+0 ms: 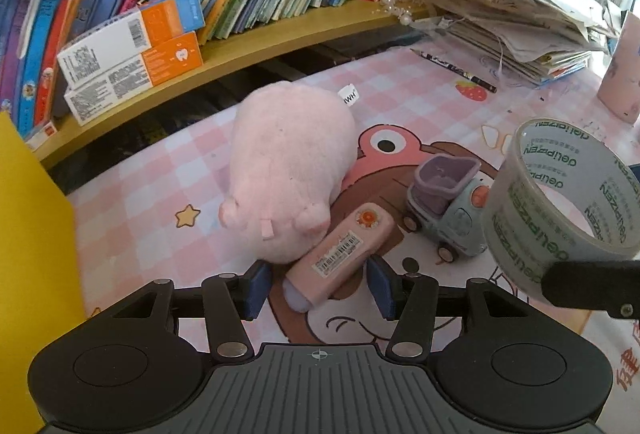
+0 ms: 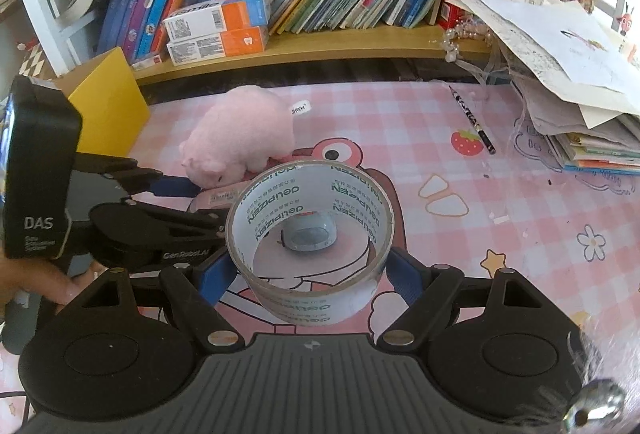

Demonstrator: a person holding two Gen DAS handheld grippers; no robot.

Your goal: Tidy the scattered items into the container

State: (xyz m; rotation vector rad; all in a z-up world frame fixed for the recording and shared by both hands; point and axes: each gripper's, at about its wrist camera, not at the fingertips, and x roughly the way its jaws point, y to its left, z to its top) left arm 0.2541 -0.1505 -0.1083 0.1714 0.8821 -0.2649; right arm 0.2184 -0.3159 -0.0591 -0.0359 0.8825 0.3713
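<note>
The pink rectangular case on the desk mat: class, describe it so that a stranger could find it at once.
Start at the pink checked desk mat below the bookshelf, then find the pink plush toy. The pink case lies against it, left of the toy truck. It alone is hard-edged, with a barcode sticker and an orange round emblem.

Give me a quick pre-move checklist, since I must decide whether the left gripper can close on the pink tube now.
1. Pink tube between left gripper pads: ok.
2. Pads touching tube: not ok, gaps on both sides.
3. Plush pig clear of tube: not ok, it touches.
4. Toy truck clear of fingers: ok.
5. Right gripper clamps tape roll: ok.
6. Yellow container open and reachable: cannot tell.
</note>
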